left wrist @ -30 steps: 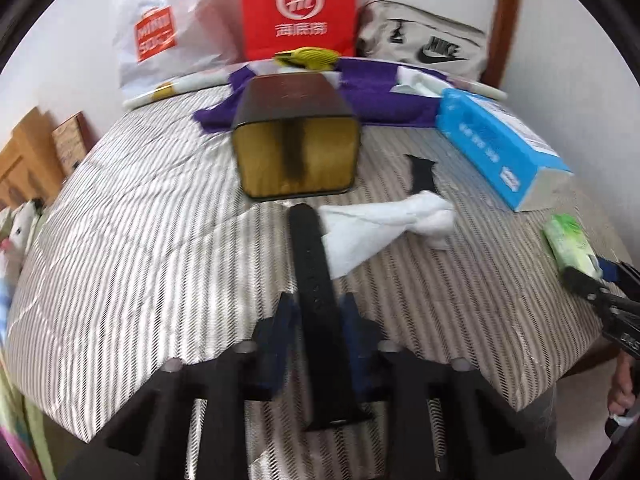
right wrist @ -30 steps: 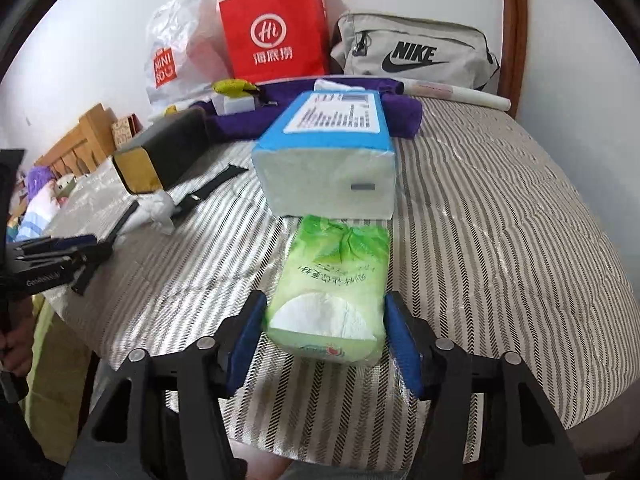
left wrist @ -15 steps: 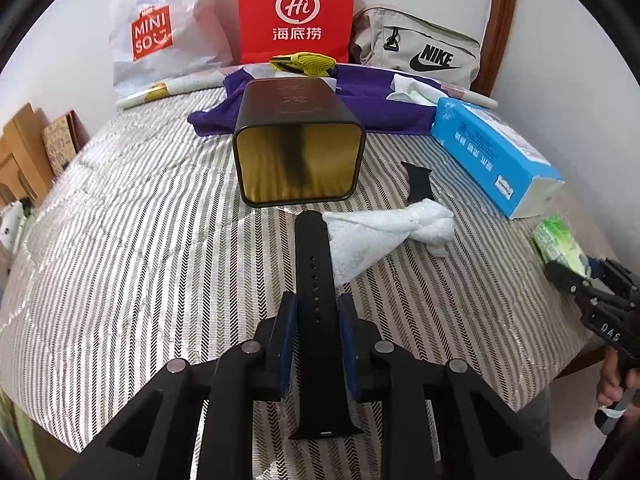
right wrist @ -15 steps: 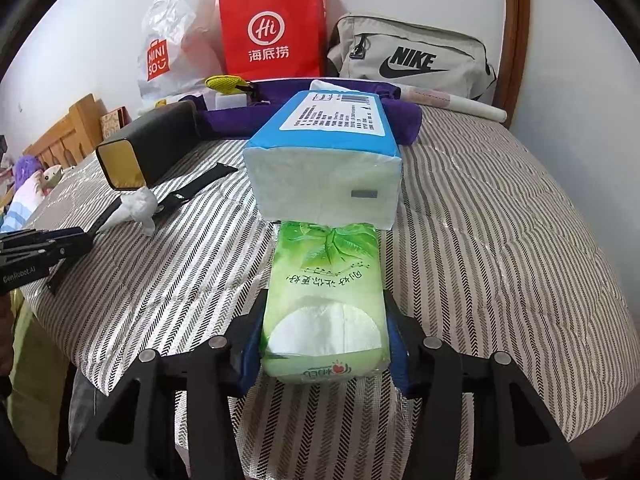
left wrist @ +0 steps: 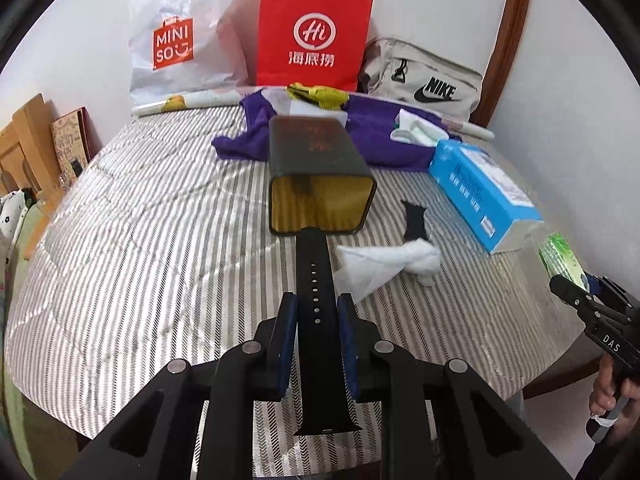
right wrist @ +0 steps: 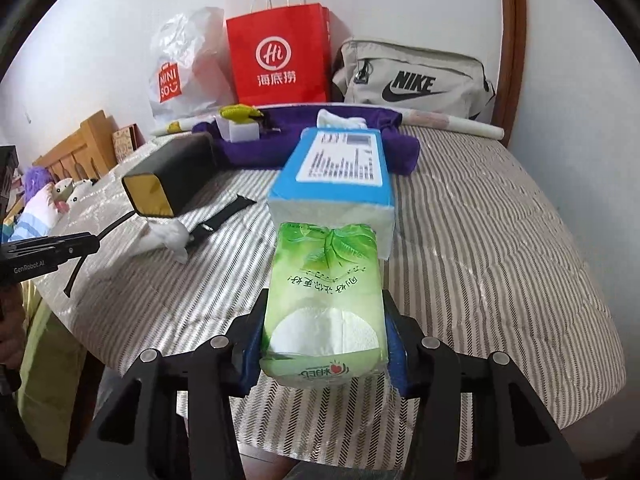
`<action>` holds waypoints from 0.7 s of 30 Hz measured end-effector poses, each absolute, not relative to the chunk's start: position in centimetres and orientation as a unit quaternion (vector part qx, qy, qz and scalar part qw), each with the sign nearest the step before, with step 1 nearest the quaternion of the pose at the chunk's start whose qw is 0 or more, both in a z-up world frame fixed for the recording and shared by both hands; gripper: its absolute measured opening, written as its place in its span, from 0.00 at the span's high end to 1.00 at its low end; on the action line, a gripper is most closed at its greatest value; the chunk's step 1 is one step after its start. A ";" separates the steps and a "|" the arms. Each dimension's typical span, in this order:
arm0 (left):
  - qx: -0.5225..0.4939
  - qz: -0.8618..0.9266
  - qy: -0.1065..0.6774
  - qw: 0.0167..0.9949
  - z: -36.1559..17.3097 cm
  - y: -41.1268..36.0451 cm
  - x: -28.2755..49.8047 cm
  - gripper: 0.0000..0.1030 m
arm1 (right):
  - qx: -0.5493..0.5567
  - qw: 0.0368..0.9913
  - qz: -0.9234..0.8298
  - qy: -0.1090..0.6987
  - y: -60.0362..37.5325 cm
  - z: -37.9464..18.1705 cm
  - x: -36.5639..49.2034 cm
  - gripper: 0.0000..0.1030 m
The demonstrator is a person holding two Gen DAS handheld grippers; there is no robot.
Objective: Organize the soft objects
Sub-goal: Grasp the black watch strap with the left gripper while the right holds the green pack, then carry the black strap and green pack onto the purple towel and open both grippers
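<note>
My left gripper (left wrist: 316,312) is shut on a black watch strap (left wrist: 318,280) and holds it above the striped bed cover (left wrist: 140,240), its far tip at the open mouth of a dark tin box (left wrist: 316,172) lying on its side. My right gripper (right wrist: 324,320) is shut on a green tissue pack (right wrist: 324,304), lifted just in front of a blue tissue box (right wrist: 336,176). A crumpled white tissue (left wrist: 388,260) and a second black strap piece (left wrist: 414,220) lie right of the tin.
A purple cloth (left wrist: 372,136) lies behind the tin. A white Miniso bag (left wrist: 180,40), a red paper bag (left wrist: 312,40) and a grey Nike bag (left wrist: 424,80) stand against the wall. The bed edge runs near both grippers. Wooden furniture (left wrist: 24,144) stands left.
Both grippers closed on their objects and lifted them. The strap rose off the cover toward the tin's mouth. The green pack rose in front of the blue box.
</note>
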State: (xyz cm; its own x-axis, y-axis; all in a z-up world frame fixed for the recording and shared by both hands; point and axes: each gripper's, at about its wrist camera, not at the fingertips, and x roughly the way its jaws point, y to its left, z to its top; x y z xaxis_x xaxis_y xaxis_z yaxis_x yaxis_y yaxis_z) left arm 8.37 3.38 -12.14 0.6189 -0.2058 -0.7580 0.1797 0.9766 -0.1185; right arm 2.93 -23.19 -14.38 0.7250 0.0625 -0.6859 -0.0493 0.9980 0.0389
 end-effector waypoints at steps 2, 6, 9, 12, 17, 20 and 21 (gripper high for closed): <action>-0.018 -0.111 0.420 0.901 -11.5 3.5 8.3 0.81 | 0.005 0.931 0.030 0.365 -23.0 -13.7 2.8 0.52; -0.018 -0.118 0.410 0.904 -10.1 3.3 8.3 0.81 | 0.001 0.933 0.036 0.358 -22.8 -12.6 2.7 0.52; -0.016 -0.121 0.401 0.908 -8.9 3.2 8.4 0.81 | 0.001 0.935 0.046 0.351 -22.5 -11.9 2.7 0.52; -0.017 -0.122 0.392 0.912 -7.9 3.2 8.8 0.81 | 0.004 0.936 0.053 0.349 -22.3 -11.1 2.9 0.52; -0.028 -0.120 0.385 0.915 -6.7 3.4 10.2 0.81 | 0.002 0.938 0.058 0.341 -22.0 -9.9 3.7 0.52; -0.029 -0.118 0.380 0.917 -6.1 3.5 10.9 0.81 | 0.003 0.940 0.056 0.337 -22.2 -9.3 4.7 0.52; -0.029 -0.115 0.379 0.918 -5.8 3.6 11.2 0.81 | 0.005 0.940 0.053 0.337 -22.3 -9.2 5.2 0.52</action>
